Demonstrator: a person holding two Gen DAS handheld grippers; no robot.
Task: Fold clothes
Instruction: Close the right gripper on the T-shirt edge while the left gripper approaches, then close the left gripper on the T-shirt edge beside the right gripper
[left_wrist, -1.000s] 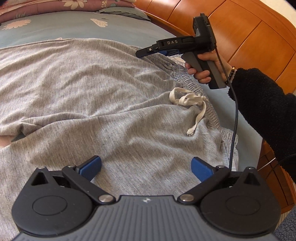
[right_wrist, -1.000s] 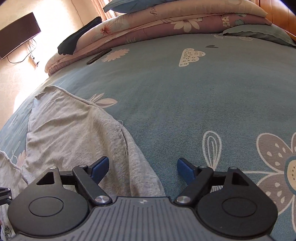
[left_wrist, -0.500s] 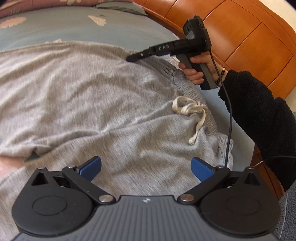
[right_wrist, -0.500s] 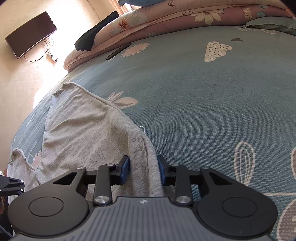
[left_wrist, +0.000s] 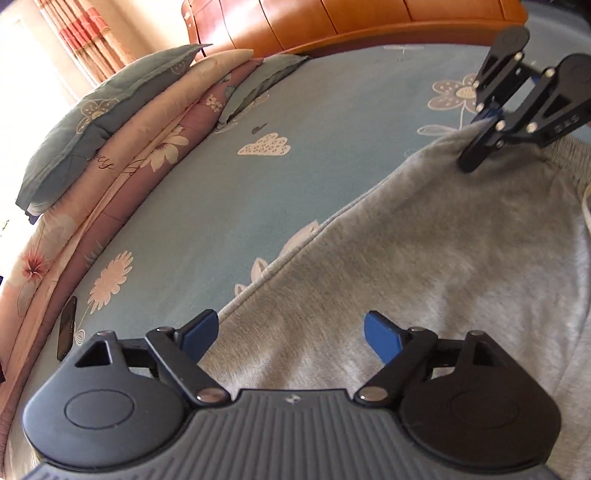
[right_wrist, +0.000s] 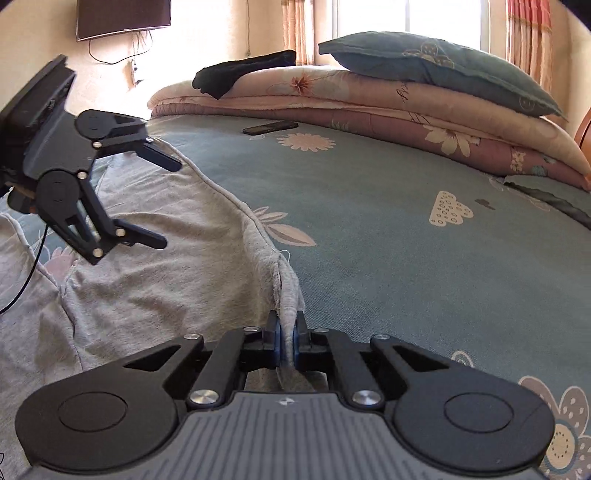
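The right gripper (right_wrist: 285, 341) is clenched on the edge of the grey trousers (left_wrist: 424, 240) lying on the bed (right_wrist: 388, 229); the left gripper (left_wrist: 288, 334), jaws closing with cloth between them ungripped, must pinch that edge next before folding.

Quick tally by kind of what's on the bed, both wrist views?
Grey garment: 1
Dark garment on the bedding stack: 1
Pillows: 1
Folded quilts: 2
Dark flat device: 1
Hand-held grippers, left and right: 2
Total: 8
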